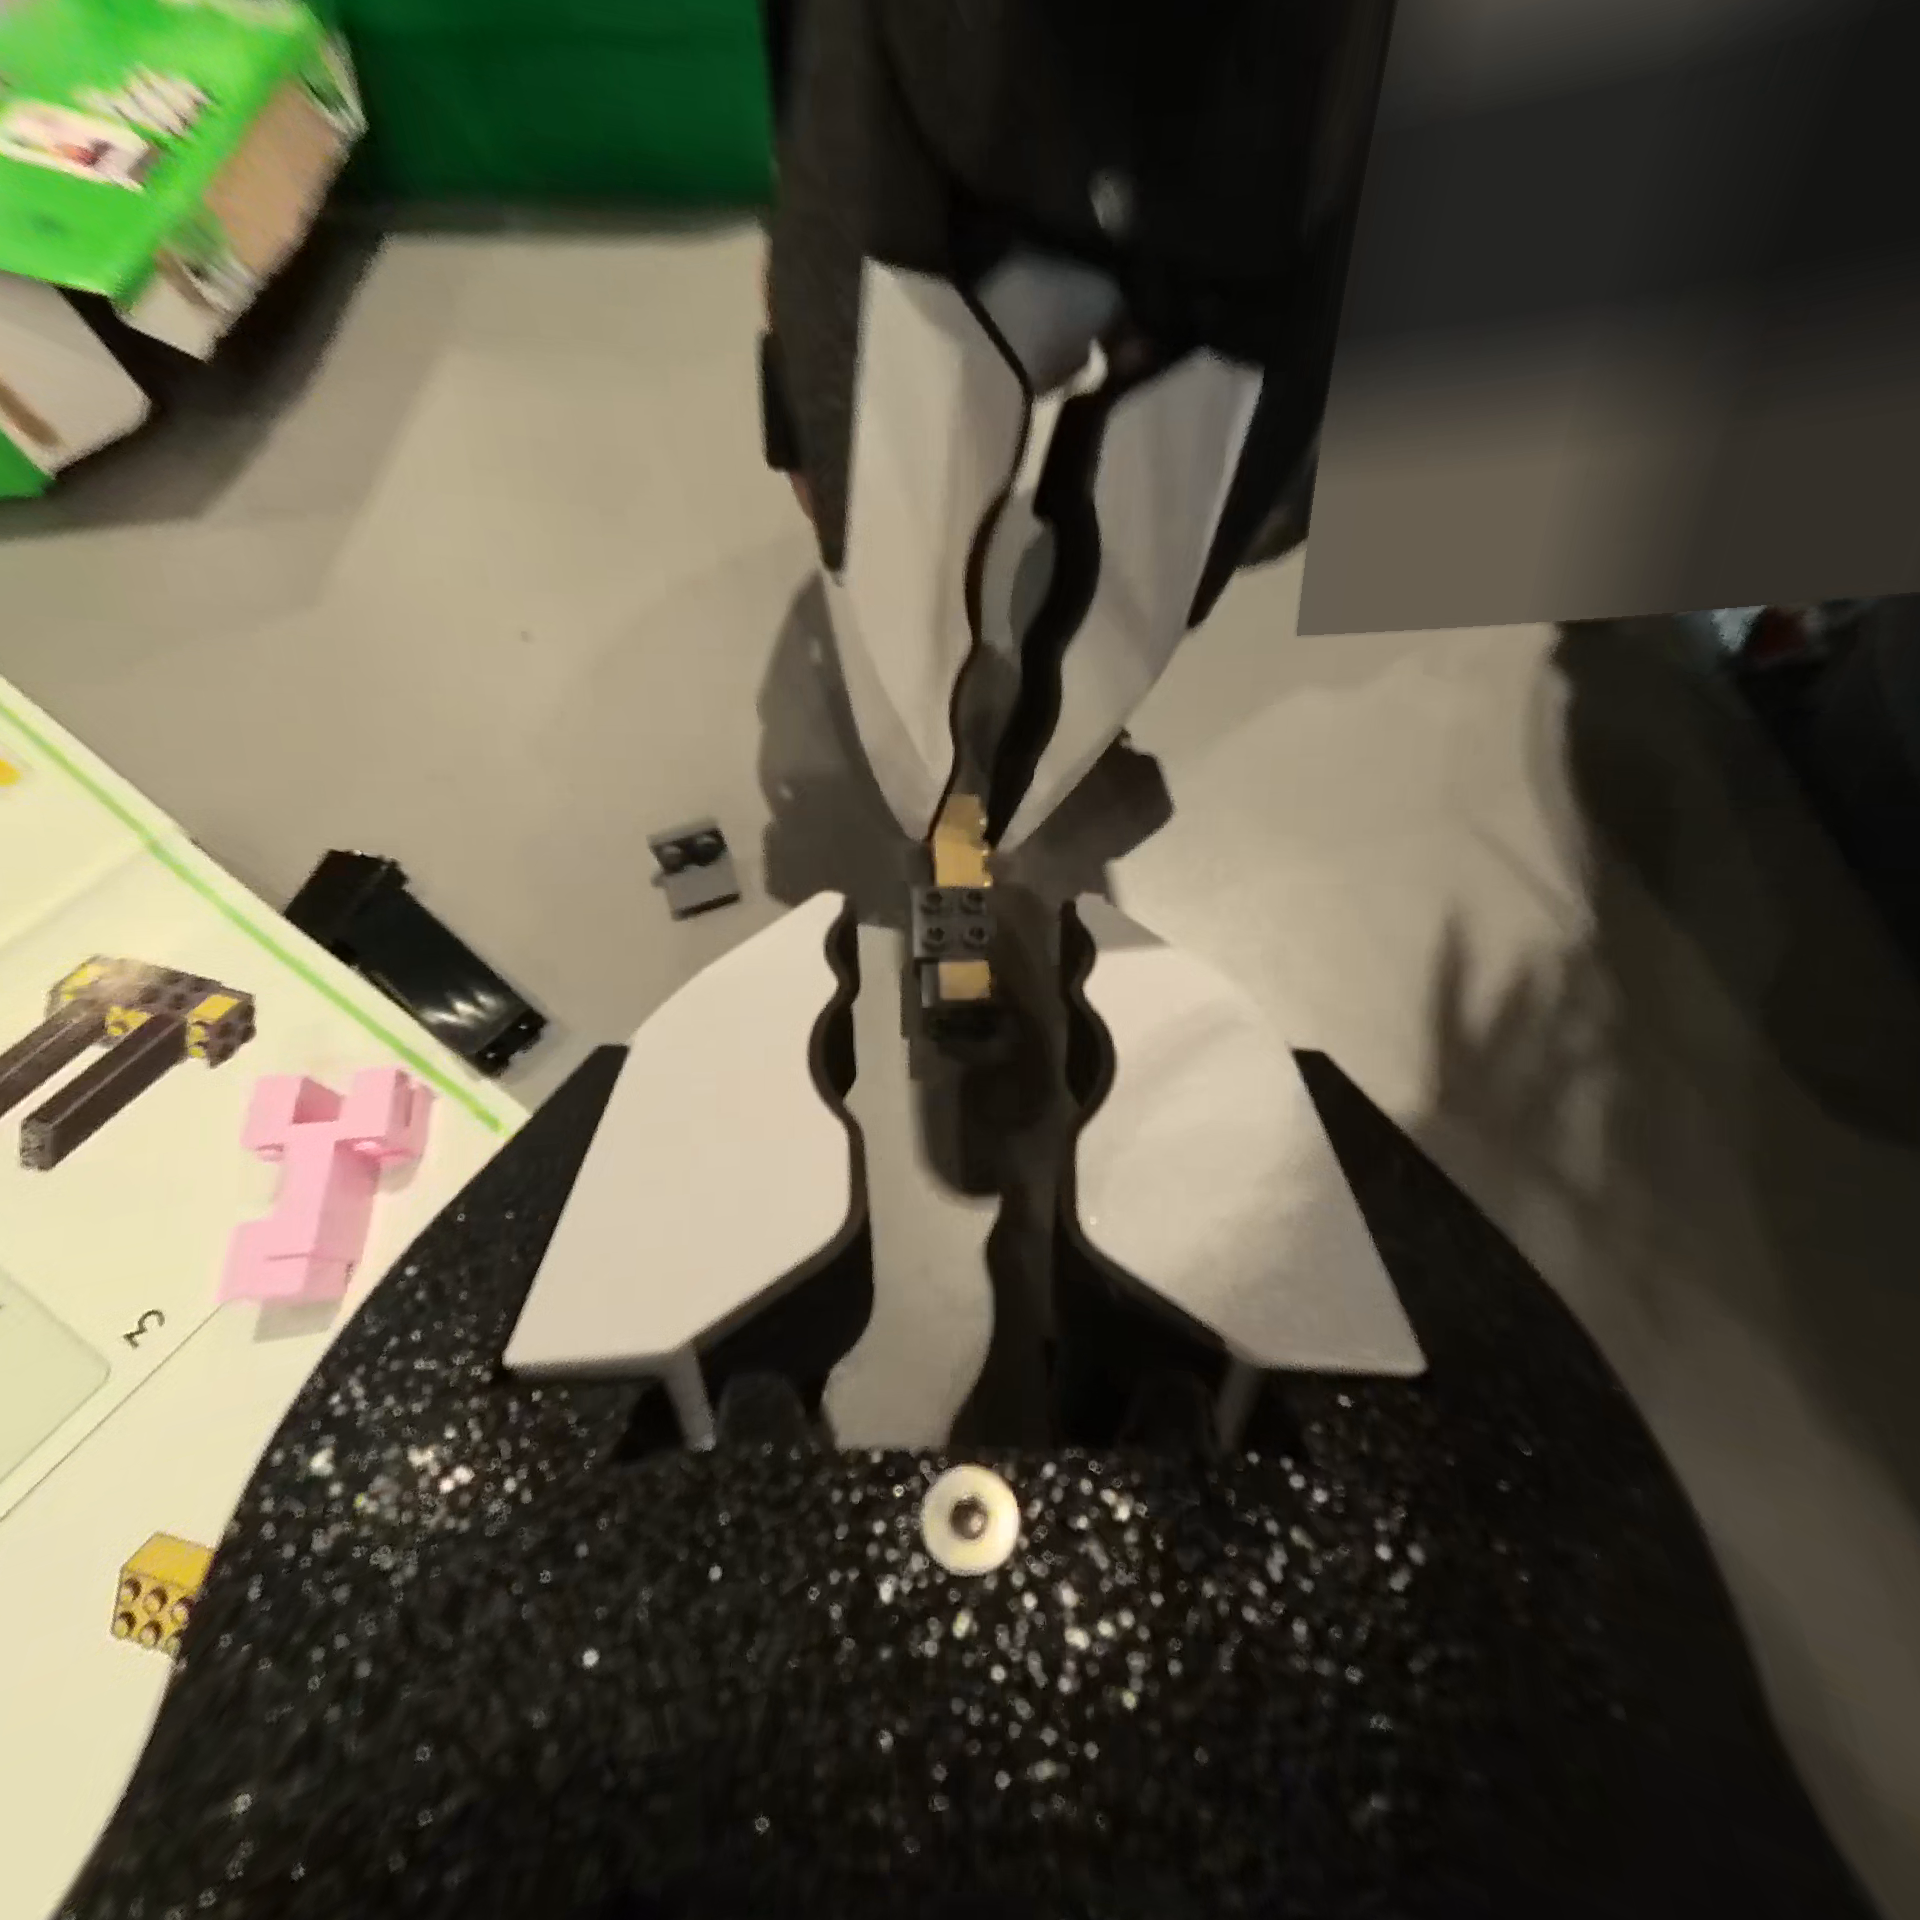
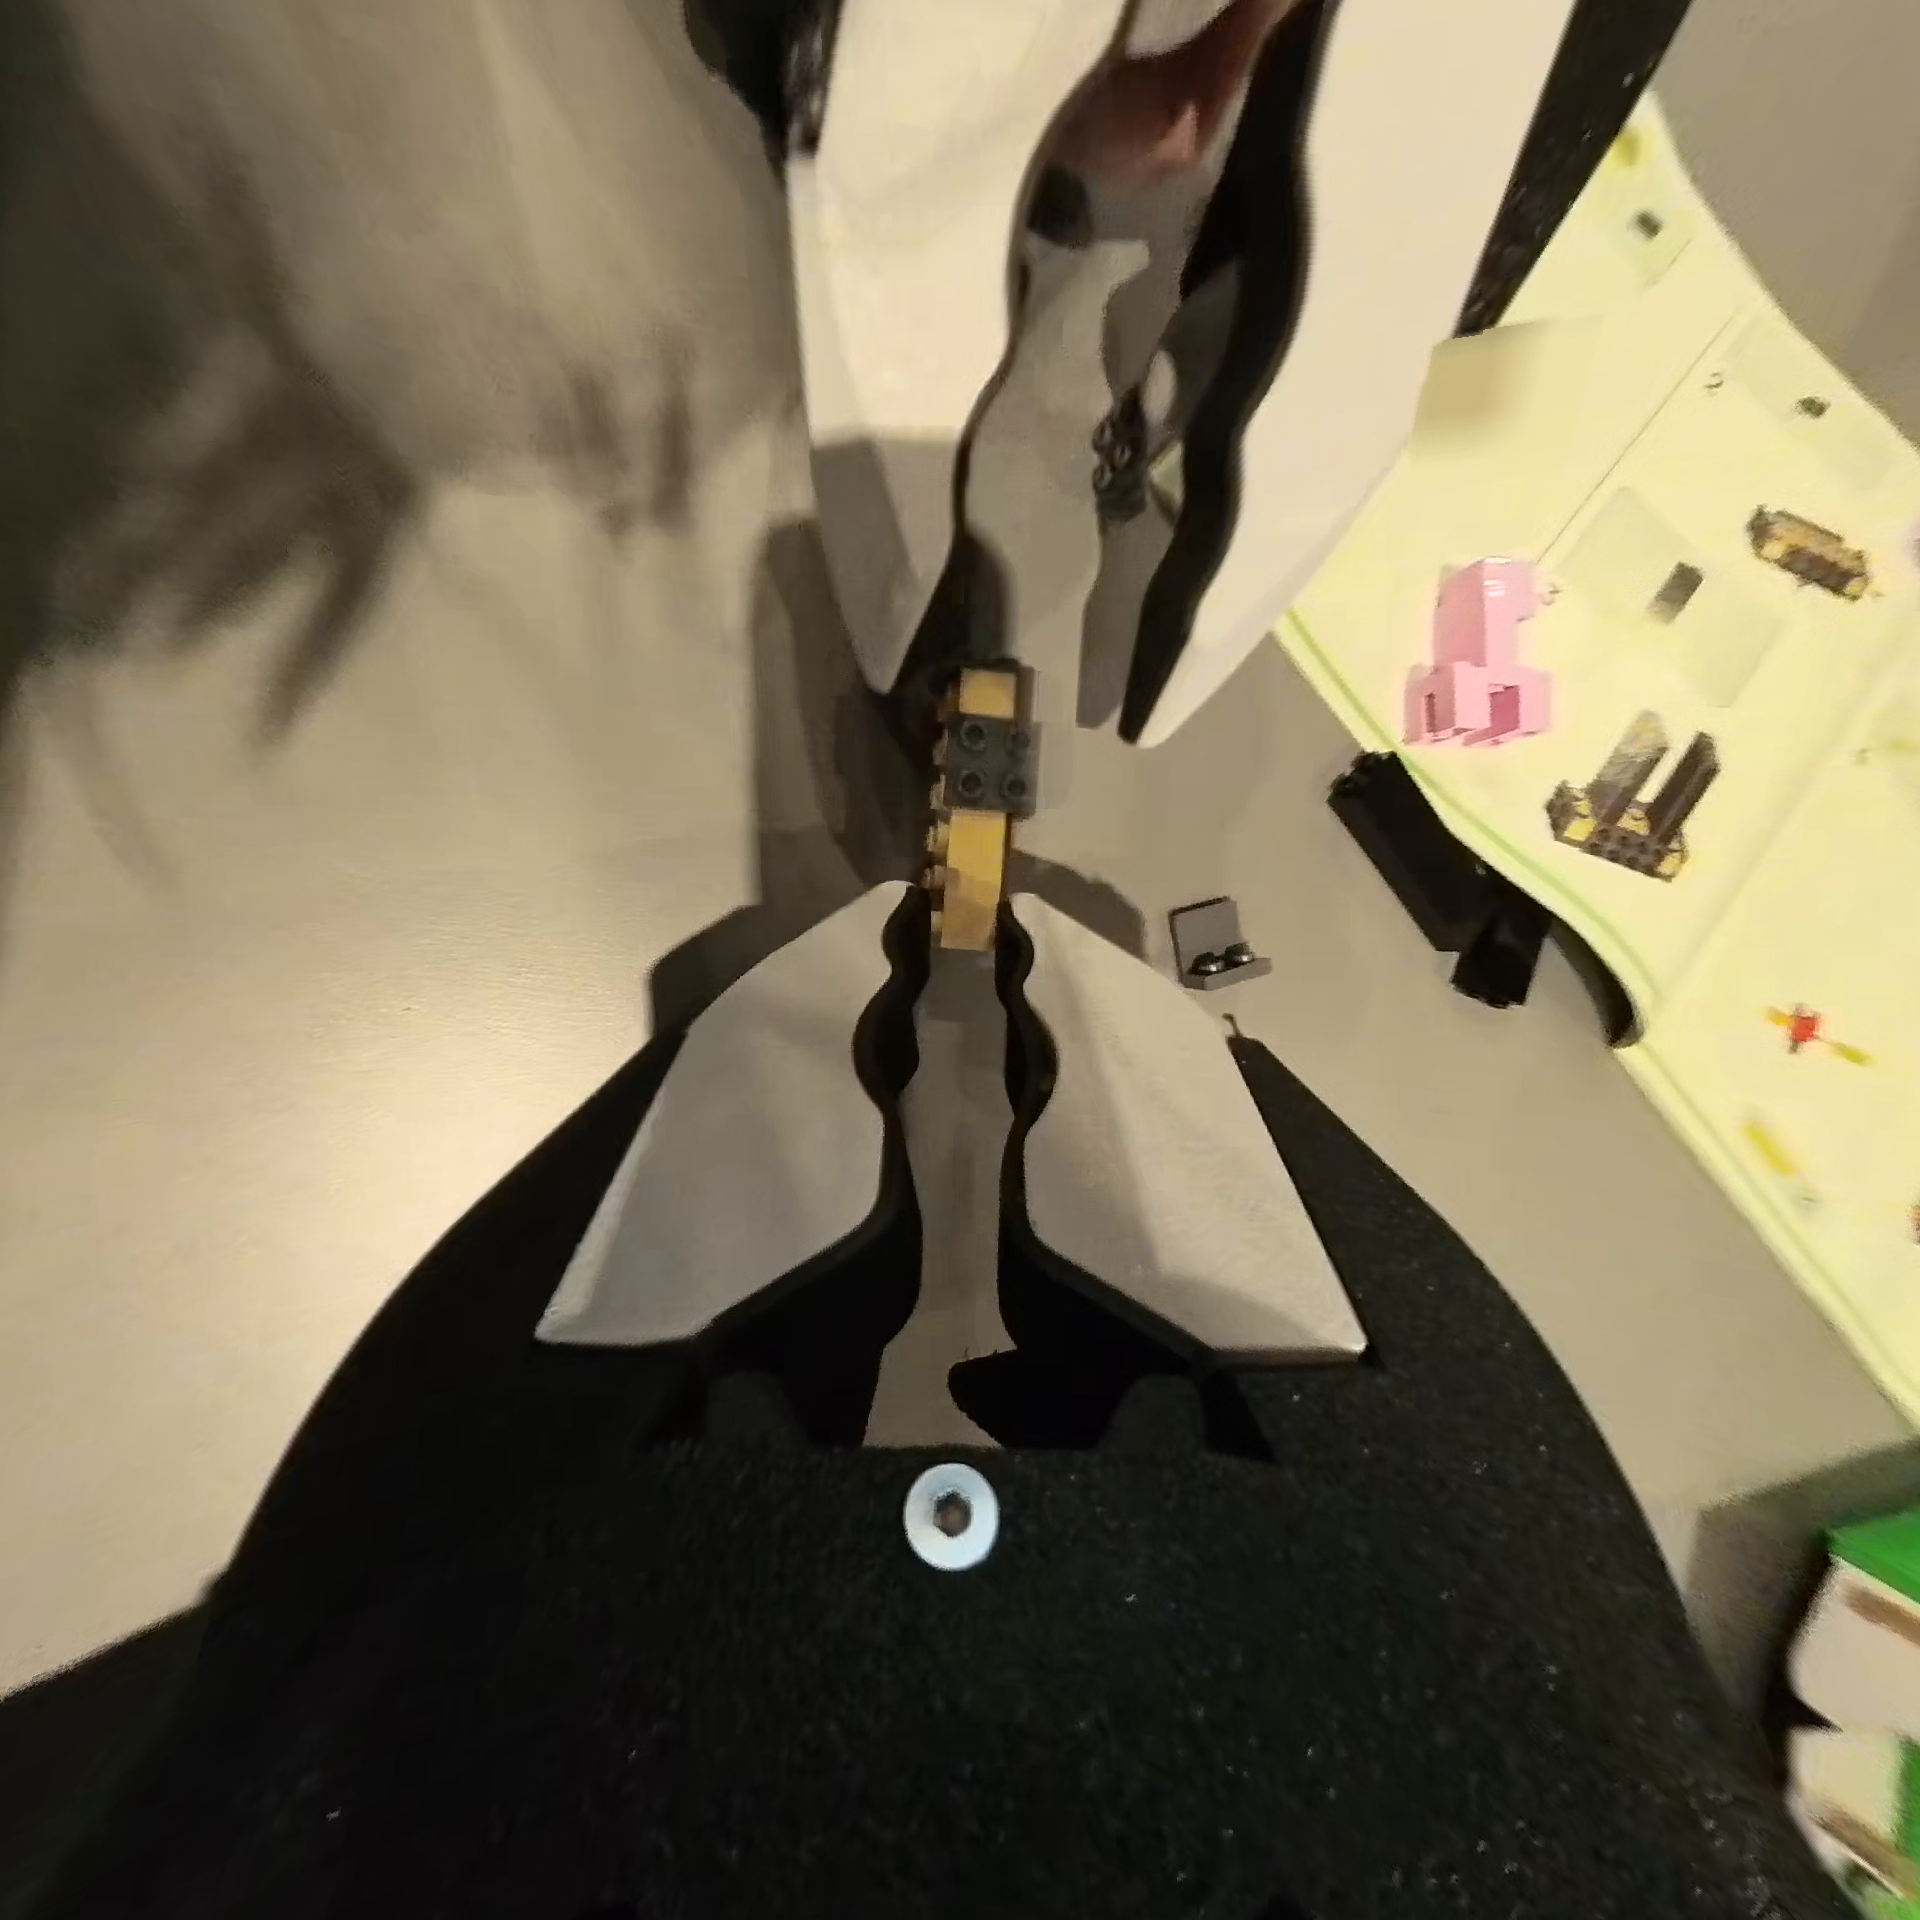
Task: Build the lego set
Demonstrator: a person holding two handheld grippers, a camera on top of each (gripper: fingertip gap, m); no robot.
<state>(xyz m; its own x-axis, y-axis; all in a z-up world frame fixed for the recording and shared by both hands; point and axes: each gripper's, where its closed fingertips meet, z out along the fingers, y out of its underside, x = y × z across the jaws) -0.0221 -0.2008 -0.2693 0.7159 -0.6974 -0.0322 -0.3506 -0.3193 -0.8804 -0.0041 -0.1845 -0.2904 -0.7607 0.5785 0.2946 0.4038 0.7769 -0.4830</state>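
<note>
A small lego assembly point(image 1: 951, 925) of tan and dark grey bricks is held above the grey table point(image 1: 520, 520). My right gripper point(image 2: 961, 899) is shut on its tan near end; in the left wrist view this gripper point(image 1: 961, 826) comes in from the top. My left gripper point(image 1: 951, 914) is open, its fingers on either side of the assembly with a gap. In the right wrist view the assembly point(image 2: 982, 769) reaches up between the left gripper's point(image 2: 1013, 707) spread fingers.
A long black brick point(image 1: 416, 961) point(image 2: 1423, 883) and a small grey bracket piece point(image 1: 694, 868) point(image 2: 1216, 951) lie on the table. A pink build point(image 1: 322, 1184) point(image 2: 1475, 665) sits on the open instruction booklet point(image 1: 104, 1039) point(image 2: 1714, 935). A green box point(image 1: 135, 156) point(image 2: 1870, 1662) stands farther off.
</note>
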